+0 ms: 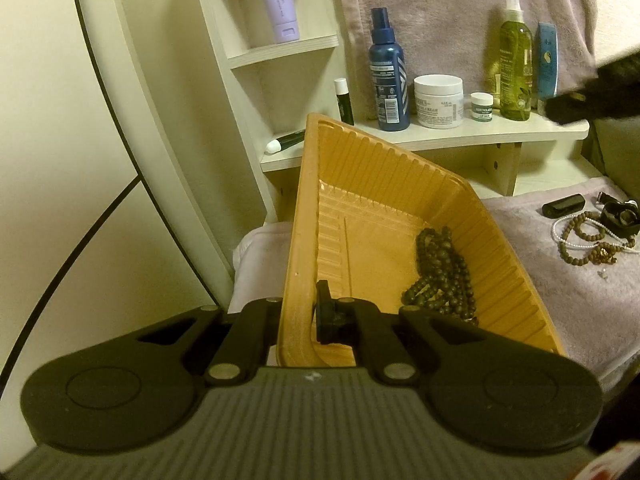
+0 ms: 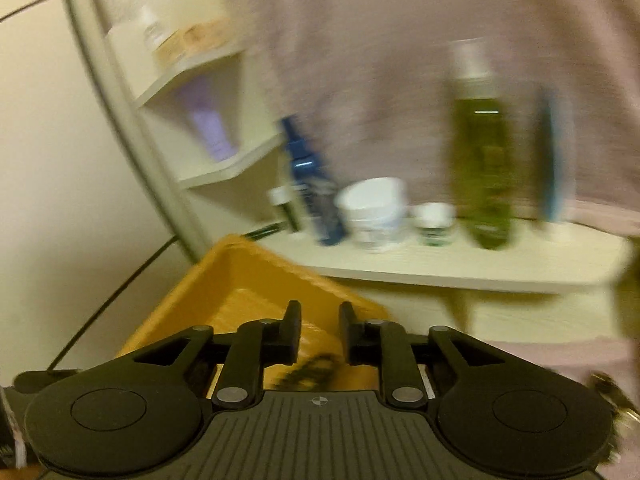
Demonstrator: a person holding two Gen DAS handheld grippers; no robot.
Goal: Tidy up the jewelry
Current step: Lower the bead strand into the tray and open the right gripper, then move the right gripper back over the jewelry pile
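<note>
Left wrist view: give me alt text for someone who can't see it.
The left gripper clamps the near wall of a tilted orange tray holding a dark bead necklace. More jewelry lies on the towel to the right; toiletry bottles and jars stand on a white shelf behind.

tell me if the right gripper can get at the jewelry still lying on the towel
Probably yes: the right gripper is open and holds nothing, and the loose jewelry lies uncovered on the towel, outside the tray.
</note>
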